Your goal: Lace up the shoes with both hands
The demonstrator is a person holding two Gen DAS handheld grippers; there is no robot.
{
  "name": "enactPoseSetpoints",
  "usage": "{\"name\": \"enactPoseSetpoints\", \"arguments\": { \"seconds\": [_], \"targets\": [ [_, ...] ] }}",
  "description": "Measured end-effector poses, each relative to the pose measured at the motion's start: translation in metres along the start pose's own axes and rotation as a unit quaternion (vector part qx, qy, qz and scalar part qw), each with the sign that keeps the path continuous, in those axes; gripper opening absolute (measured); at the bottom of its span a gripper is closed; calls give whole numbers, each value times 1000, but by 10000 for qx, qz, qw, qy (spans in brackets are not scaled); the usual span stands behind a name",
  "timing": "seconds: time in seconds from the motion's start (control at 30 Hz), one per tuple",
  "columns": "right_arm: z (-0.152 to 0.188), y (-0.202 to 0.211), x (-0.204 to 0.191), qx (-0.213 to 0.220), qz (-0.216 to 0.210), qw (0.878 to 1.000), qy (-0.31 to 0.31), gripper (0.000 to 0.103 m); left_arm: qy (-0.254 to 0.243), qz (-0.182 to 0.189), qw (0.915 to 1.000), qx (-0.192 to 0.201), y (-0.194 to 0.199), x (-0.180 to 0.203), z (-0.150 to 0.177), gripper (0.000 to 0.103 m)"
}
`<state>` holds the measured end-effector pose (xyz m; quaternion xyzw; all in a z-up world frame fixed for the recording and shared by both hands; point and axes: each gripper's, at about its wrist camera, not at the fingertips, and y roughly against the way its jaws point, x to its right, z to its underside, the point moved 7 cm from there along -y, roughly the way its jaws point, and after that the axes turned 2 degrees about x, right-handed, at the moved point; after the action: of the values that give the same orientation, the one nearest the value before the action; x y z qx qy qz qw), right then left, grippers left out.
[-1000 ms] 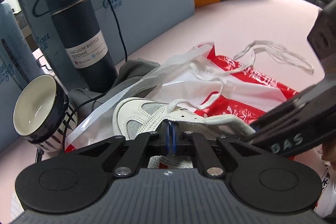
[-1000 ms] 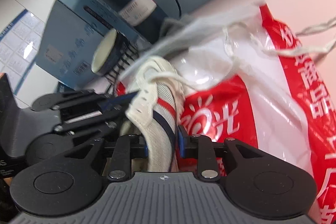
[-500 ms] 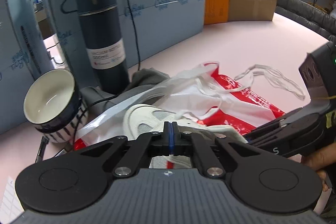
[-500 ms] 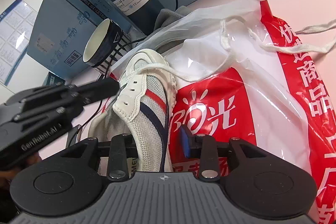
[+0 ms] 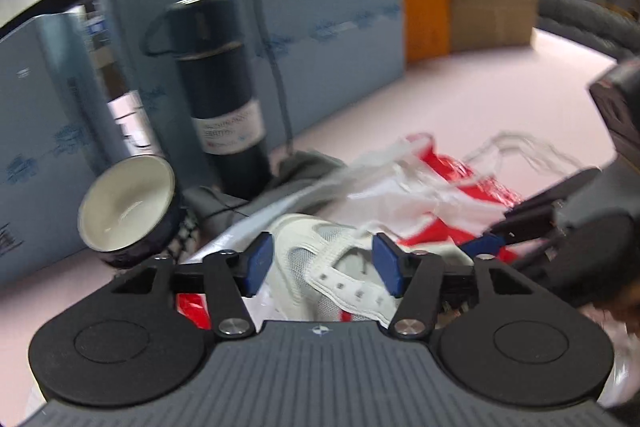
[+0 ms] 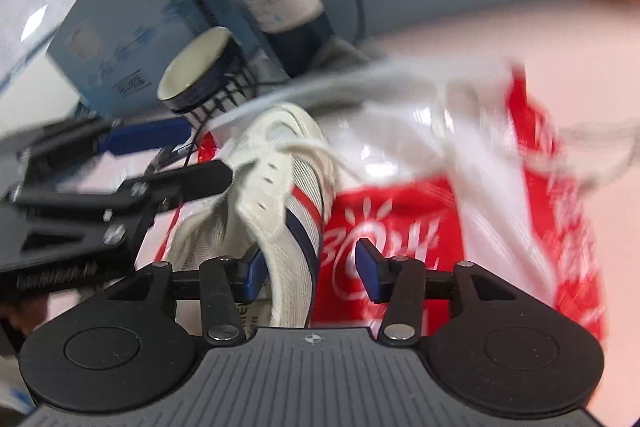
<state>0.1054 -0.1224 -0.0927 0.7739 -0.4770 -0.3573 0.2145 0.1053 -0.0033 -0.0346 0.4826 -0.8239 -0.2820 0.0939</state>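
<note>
There was one white mesh shoe (image 6: 280, 195) with red and dark blue stripes and a loose white lace (image 6: 316, 151). It lay on one red and white plastic bag (image 6: 440, 211), with one dark blue bottle (image 5: 220, 87) and one dark blue cup (image 5: 128, 205) at its 11 o'clock. The left gripper (image 5: 322, 261) and the right gripper (image 6: 310, 269) both pointed down at the shoe. Their jaws were opening around it, and the blue pads (image 5: 258, 263) squeezed nothing.
</note>
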Motion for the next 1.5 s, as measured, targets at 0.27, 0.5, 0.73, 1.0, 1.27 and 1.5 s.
{"name": "enactPoseSetpoints", "arguments": {
  "seconds": [0.27, 0.5, 0.73, 1.0, 1.27, 1.5],
  "targets": [
    [-4, 11, -30, 309, 216, 9907, 1305, 64, 357, -217, 9991, -38, 3, -5, 6, 82],
    [-6, 12, -24, 302, 433, 9876, 1477, 64, -73, -416, 9991, 81, 12, -4, 7, 82],
    [-9, 10, -15, -18, 277, 9914, 1280, 20, -782, -203, 9967, 8, 13, 10, 5, 72],
    [-12, 8, 18, -230, -865, 9918, -909, 16, -945, -29, 9942, -506, -17, 34, 12, 24],
    [-9, 6, 31, -181, -1428, 9717, -1871, 16, -912, -14, 9928, -776, -37, 49, 15, 16],
    [-9, 4, 35, -207, -1545, 9679, -1970, 16, -510, -276, 9949, -820, -42, 43, 15, 14]
  ]
}}
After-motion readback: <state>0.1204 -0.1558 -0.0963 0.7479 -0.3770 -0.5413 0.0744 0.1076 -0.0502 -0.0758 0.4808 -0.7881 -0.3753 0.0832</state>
